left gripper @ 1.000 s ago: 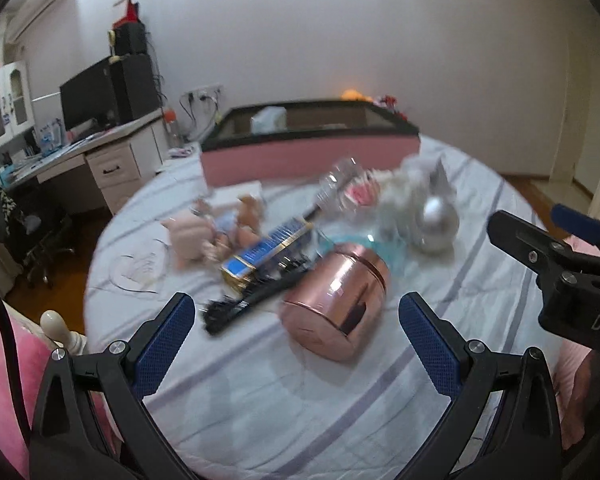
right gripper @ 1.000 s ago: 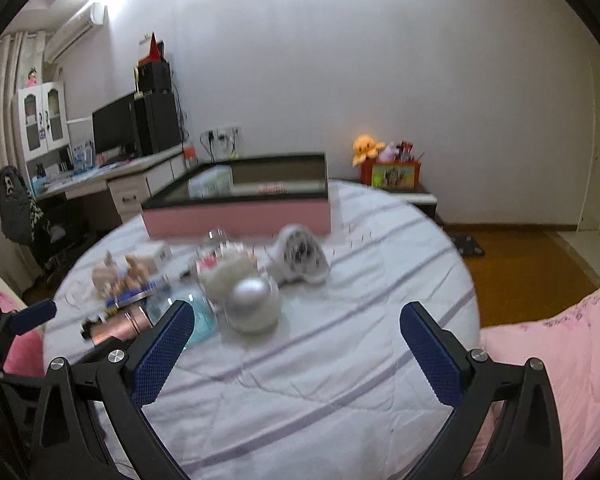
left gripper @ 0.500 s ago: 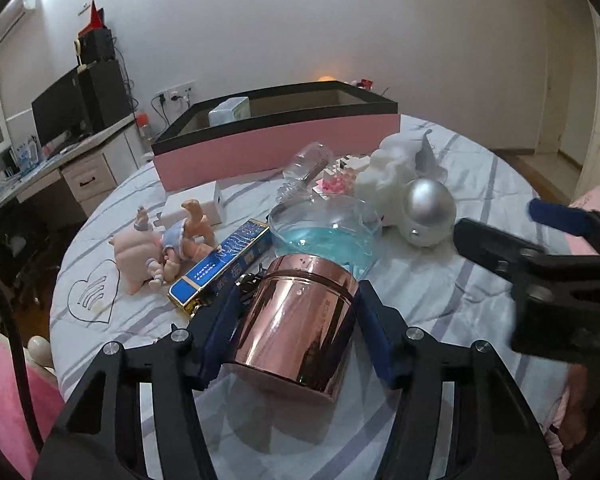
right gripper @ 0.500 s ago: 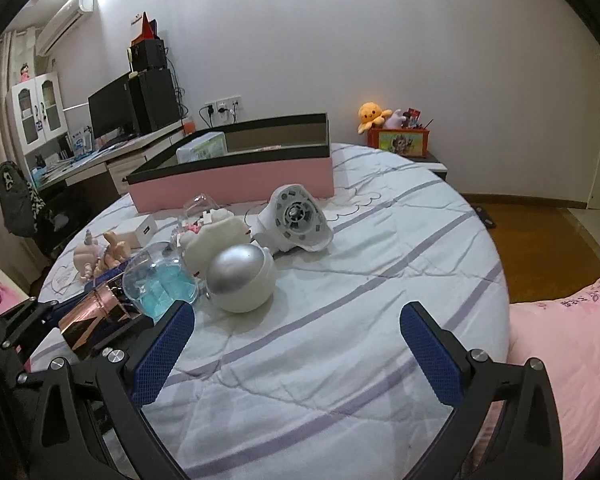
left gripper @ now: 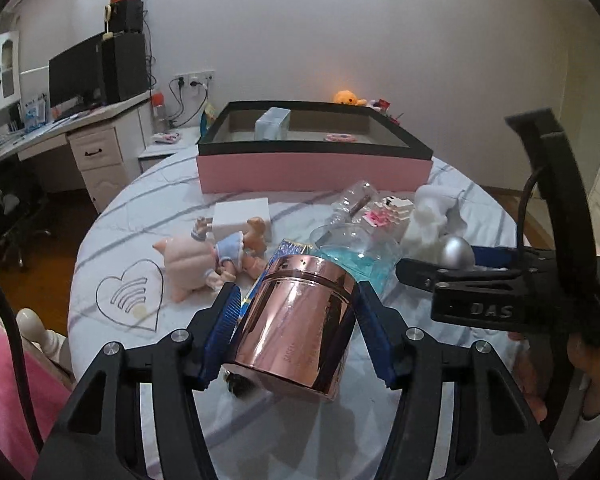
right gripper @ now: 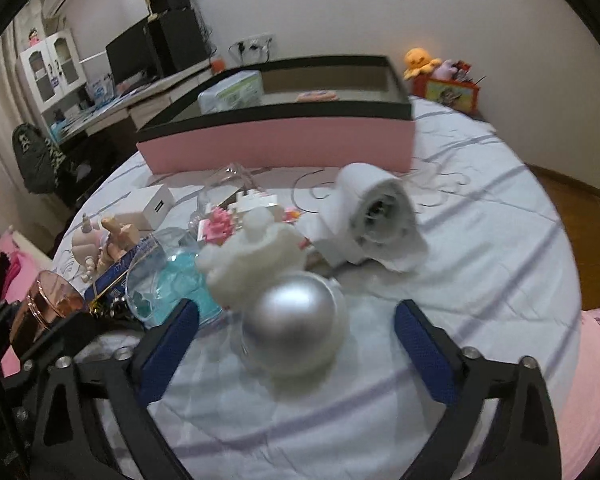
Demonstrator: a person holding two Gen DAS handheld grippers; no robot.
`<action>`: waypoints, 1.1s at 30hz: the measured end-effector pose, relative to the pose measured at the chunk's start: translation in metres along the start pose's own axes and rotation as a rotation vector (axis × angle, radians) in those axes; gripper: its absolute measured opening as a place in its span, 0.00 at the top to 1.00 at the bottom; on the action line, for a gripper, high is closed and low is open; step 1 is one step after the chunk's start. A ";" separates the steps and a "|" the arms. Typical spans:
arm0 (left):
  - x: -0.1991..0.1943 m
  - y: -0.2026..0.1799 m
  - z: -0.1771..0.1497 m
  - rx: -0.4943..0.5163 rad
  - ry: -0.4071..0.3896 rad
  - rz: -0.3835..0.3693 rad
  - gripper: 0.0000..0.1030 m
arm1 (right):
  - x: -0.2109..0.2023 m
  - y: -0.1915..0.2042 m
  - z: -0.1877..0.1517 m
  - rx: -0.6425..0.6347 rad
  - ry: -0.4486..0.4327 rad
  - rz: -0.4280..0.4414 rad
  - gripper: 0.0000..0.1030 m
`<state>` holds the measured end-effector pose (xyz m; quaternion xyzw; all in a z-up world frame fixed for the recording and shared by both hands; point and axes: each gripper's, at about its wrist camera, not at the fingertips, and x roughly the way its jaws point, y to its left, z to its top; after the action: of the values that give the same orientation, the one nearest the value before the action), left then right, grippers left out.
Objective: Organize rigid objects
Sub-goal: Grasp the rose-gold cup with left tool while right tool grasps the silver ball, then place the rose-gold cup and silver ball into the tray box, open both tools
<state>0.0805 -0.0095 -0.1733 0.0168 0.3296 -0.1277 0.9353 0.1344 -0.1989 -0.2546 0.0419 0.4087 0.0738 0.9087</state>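
Observation:
A shiny rose-gold canister (left gripper: 296, 324) lies on its side between the blue pads of my left gripper (left gripper: 296, 320), which is shut on it just above the bed sheet. It shows again at the left edge of the right wrist view (right gripper: 48, 300). A silver ball on a white base (right gripper: 292, 328) sits between the fingers of my right gripper (right gripper: 296, 344). Those jaws are closing, with a gap still on both sides of the ball. The pink box with a black rim (left gripper: 312, 168) (right gripper: 276, 140) stands at the back of the bed.
Between the grippers and the box lie a clear bowl with blue contents (left gripper: 356, 252), a doll (left gripper: 204, 260), a white charger block (left gripper: 240, 216), a blue carton (left gripper: 292, 248), a clear bottle (left gripper: 356, 196) and a white fan-like device (right gripper: 376, 212). A desk (left gripper: 80, 136) stands left.
My left gripper closed on the rose-gold canister and raised it slightly. My right gripper moved forward and down over the silver ball, and its fingers have come closer together.

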 end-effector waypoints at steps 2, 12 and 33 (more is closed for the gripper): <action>0.003 0.002 0.003 -0.006 0.005 -0.001 0.42 | 0.003 0.003 0.001 -0.021 0.011 0.008 0.37; -0.002 0.004 0.021 0.002 -0.024 -0.012 0.42 | -0.030 0.012 -0.005 -0.026 -0.076 0.033 0.39; 0.089 0.015 0.202 0.102 -0.066 0.018 0.42 | -0.036 0.010 0.156 -0.015 -0.251 0.031 0.38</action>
<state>0.2745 -0.0388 -0.0711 0.0634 0.2915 -0.1365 0.9447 0.2269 -0.1978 -0.1236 0.0503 0.2907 0.0852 0.9517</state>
